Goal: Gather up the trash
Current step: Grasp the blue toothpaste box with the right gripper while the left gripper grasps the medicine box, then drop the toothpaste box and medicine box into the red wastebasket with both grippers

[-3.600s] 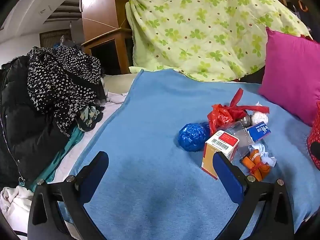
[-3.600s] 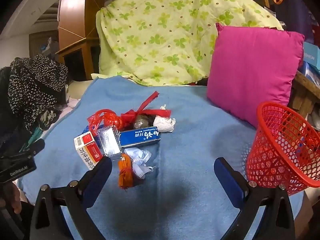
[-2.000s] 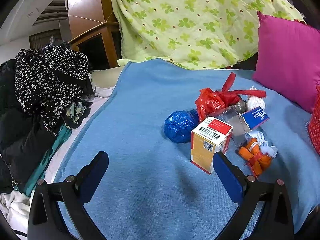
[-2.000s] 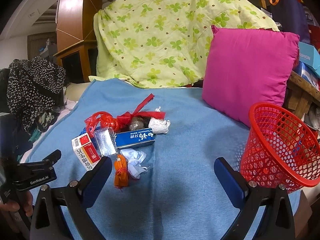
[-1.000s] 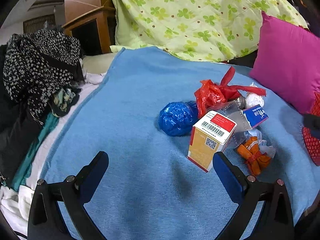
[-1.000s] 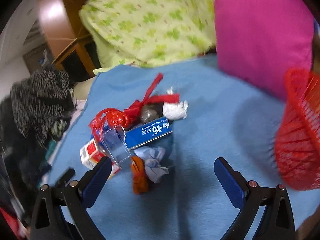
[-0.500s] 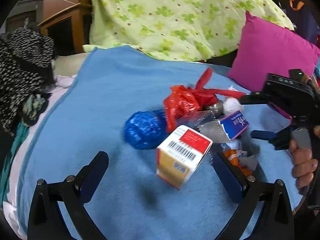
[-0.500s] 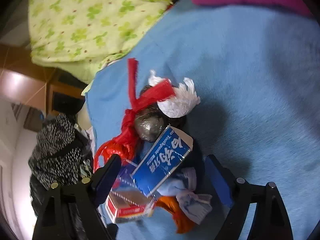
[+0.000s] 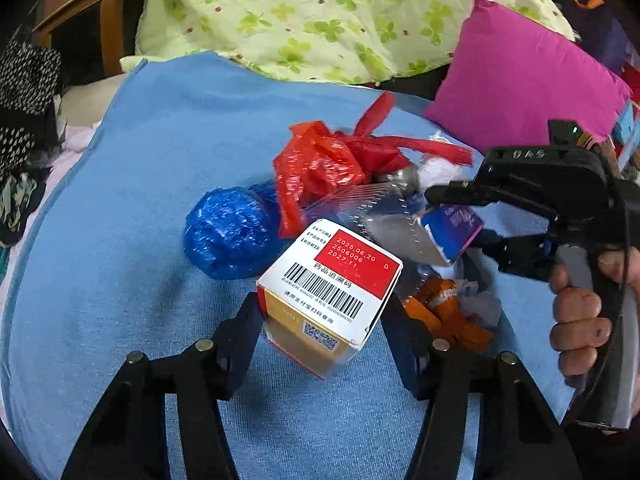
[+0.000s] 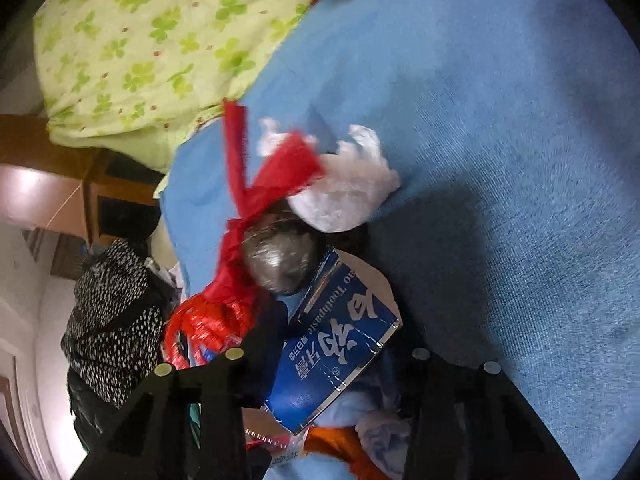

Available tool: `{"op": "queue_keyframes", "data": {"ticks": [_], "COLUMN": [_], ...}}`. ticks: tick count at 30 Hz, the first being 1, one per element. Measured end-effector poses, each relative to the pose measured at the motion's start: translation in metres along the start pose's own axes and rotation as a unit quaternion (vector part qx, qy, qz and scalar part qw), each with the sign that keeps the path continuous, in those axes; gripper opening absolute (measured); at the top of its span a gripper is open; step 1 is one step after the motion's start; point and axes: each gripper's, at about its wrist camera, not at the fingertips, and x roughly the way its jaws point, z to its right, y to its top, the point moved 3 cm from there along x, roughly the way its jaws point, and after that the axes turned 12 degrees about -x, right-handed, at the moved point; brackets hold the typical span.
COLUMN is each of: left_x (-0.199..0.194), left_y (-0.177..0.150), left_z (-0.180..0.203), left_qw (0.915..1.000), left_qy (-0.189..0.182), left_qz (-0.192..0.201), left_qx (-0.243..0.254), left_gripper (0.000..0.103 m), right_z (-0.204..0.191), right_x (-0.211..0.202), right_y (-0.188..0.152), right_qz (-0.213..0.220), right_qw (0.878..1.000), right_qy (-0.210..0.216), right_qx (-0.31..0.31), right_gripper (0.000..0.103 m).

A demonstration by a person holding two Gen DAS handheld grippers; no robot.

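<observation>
A trash pile lies on the blue blanket [image 9: 132, 184]. My left gripper [image 9: 320, 320] is shut on the white, red and yellow medicine box [image 9: 328, 296]. My right gripper [image 10: 332, 360], also seen in the left wrist view [image 9: 452, 216], is shut on the blue toothpaste box [image 10: 336, 348] [image 9: 450, 232]. Around them lie a blue plastic ball [image 9: 228, 232], a red plastic bag [image 9: 320, 168] [image 10: 260, 184], a silver foil ball [image 10: 280, 260], white crumpled plastic [image 10: 344, 192] and an orange wrapper [image 9: 440, 312].
A green clover quilt [image 9: 320, 20] and a magenta pillow [image 9: 528, 96] rise behind the pile. Dark spotted clothes [image 9: 24, 92] [image 10: 112, 312] lie to the left, by a wooden cabinet [image 9: 80, 12]. The red basket is out of view.
Both grippers moved in on the pile and closed: the left onto the medicine box, the right onto the toothpaste box. The right view tilted down, losing the red basket.
</observation>
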Motion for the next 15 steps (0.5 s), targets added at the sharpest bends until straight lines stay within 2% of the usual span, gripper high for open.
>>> {"op": "queue_keyframes", "data": {"ticks": [6, 9, 12, 15], "left_x": [-0.017, -0.032, -0.044, -0.055], "left_y": [-0.007, -0.010, -0.014, -0.020], "left_z": [0.009, 0.013, 0.018, 0.028], "left_qw": [0.9992, 0.9975, 0.9950, 0.9928], "left_qy": [-0.029, -0.049, -0.063, -0.065], "left_qz": [0.019, 0.039, 0.061, 0.075], "left_qx": [0.022, 0.033, 0.049, 0.067], "left_gripper": [0.060, 0.060, 0.060, 0.060], "right_z": [-0.010, -0.019, -0.027, -0.029], "right_x": [-0.050, -0.081, -0.117, -0.165], "right_y": [0.000, 0.001, 0.002, 0.004], "right_qz": [0.055, 0.091, 0.137, 0.199], "right_qw": [0.997, 0.991, 0.980, 0.964], "right_qy": [0.008, 0.005, 0.000, -0.018], "right_qx": [-0.056, -0.099, -0.142, -0.178], "right_gripper": [0.040, 0.040, 0.040, 0.039]}}
